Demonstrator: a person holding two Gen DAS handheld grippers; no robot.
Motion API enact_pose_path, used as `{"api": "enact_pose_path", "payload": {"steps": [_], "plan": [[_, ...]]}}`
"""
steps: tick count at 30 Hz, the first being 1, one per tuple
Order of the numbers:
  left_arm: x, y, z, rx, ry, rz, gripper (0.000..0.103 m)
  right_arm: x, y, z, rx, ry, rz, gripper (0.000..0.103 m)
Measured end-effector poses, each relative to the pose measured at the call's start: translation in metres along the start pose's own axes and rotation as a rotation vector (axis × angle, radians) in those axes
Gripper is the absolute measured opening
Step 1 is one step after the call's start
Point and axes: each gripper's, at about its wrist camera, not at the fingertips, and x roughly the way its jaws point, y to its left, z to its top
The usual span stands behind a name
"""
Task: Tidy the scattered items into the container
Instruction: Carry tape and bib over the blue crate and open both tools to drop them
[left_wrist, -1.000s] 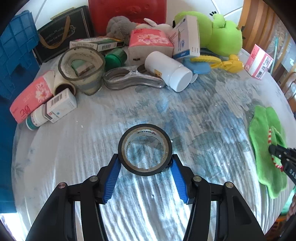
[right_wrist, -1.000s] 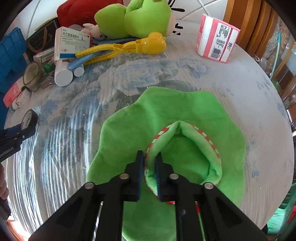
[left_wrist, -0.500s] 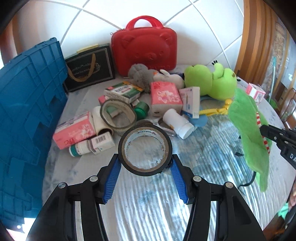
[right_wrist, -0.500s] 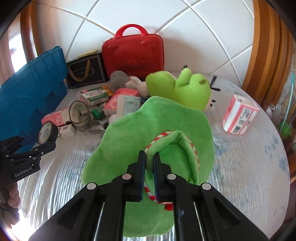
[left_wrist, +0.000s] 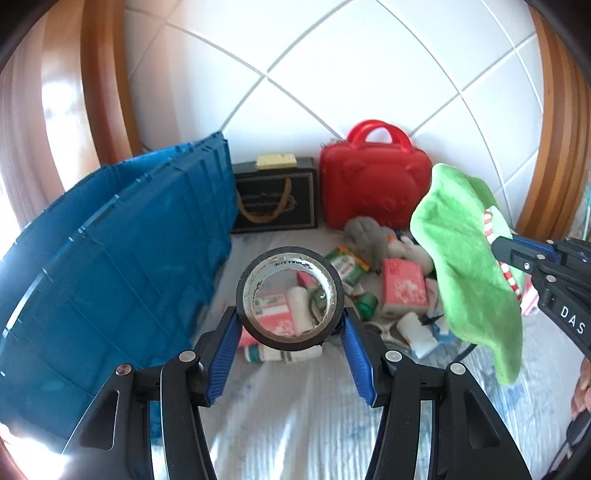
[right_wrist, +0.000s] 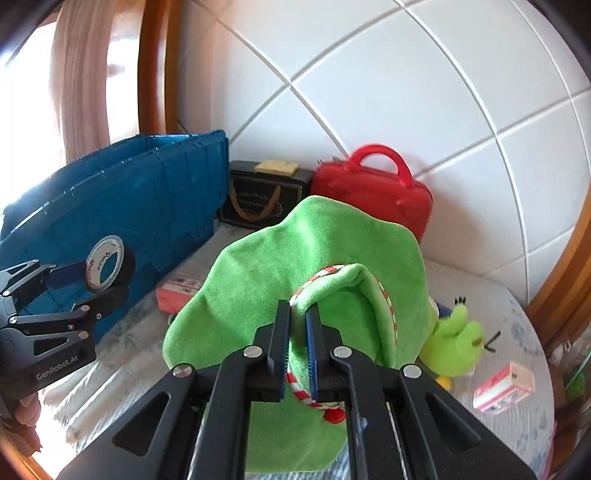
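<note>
My left gripper is shut on a black roll of tape, held in the air well above the table; the same tape roll shows at the left of the right wrist view. My right gripper is shut on the red-and-white trim of a green plush hat, which hangs lifted; the green hat also shows at the right of the left wrist view. The blue crate stands at the left, its wall beside the tape. Its inside is hidden.
A heap of boxes, bottles and a grey plush lies on the table below. A black box and red case stand against the tiled wall. A green frog plush and pink box lie right.
Both grippers have risen high off the table, carrying the tape and the hat, and have moved toward the blue crate at the left.
</note>
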Motion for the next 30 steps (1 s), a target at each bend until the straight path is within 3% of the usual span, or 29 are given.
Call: {"api": "enact_pose_path", "payload": {"steps": [4, 10, 18, 24, 28, 29, 30], "plan": [[-0.023, 0.054, 0.040, -0.017, -0.061, 0.051, 0.054, -0.005, 0.053, 0.057, -0.075, -0.078, 0.000, 0.008], [-0.042, 0.165, 0.079, -0.069, -0.051, 0.131, 0.054, 0.008, 0.145, 0.128, -0.107, -0.133, 0.120, 0.008], [-0.029, 0.317, 0.084, -0.158, 0.020, 0.260, 0.054, 0.025, 0.269, 0.222, -0.148, -0.205, 0.282, 0.008], [-0.014, 0.387, 0.060, -0.209, 0.097, 0.292, 0.054, 0.050, 0.334, 0.249, -0.156, -0.173, 0.391, 0.009], [-0.005, 0.400, 0.049, -0.220, 0.127, 0.280, 0.055, 0.074, 0.370, 0.240, -0.206, -0.095, 0.378, 0.008], [-0.003, 0.402, 0.046, -0.222, 0.133, 0.276, 0.057, 0.079, 0.376, 0.237, -0.214, -0.078, 0.376, 0.008], [-0.002, 0.404, 0.044, -0.222, 0.135, 0.271, 0.065, 0.083, 0.382, 0.234, -0.221, -0.061, 0.376, 0.008]]}}
